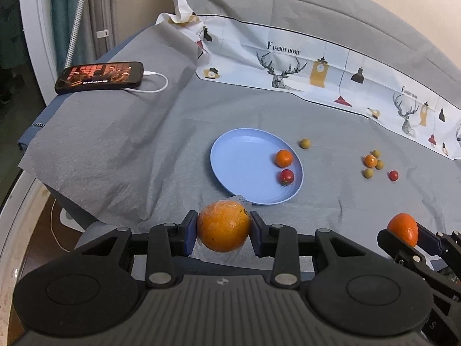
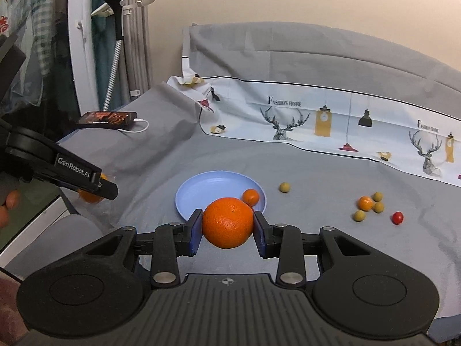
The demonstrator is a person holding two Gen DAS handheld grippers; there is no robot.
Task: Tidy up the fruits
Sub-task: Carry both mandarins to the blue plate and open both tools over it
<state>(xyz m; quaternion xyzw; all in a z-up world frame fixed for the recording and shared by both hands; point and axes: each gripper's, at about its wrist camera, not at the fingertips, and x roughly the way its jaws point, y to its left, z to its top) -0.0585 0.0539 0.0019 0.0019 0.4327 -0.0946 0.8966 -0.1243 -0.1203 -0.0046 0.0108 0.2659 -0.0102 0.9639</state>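
My left gripper (image 1: 224, 227) is shut on a plastic-wrapped orange (image 1: 224, 226), held just short of the near rim of the light-blue plate (image 1: 242, 161). On the plate lie a small orange (image 1: 283, 157) and a red cherry tomato (image 1: 287, 176). My right gripper (image 2: 227, 225) is shut on a bare mandarin (image 2: 227, 222), in front of the plate (image 2: 207, 190) and hiding its near rim. That right gripper also shows at the lower right of the left wrist view with its mandarin (image 1: 403, 228). The left gripper (image 2: 98, 186) shows at the left of the right wrist view.
On the grey cloth right of the plate lie a small orange (image 1: 370, 160), several green-yellow fruits (image 1: 368, 173), a lone one (image 1: 305, 143) and a red tomato (image 1: 393, 175). A phone (image 1: 99, 76) on a white cable lies far left. A printed cloth (image 1: 317, 66) runs along the back.
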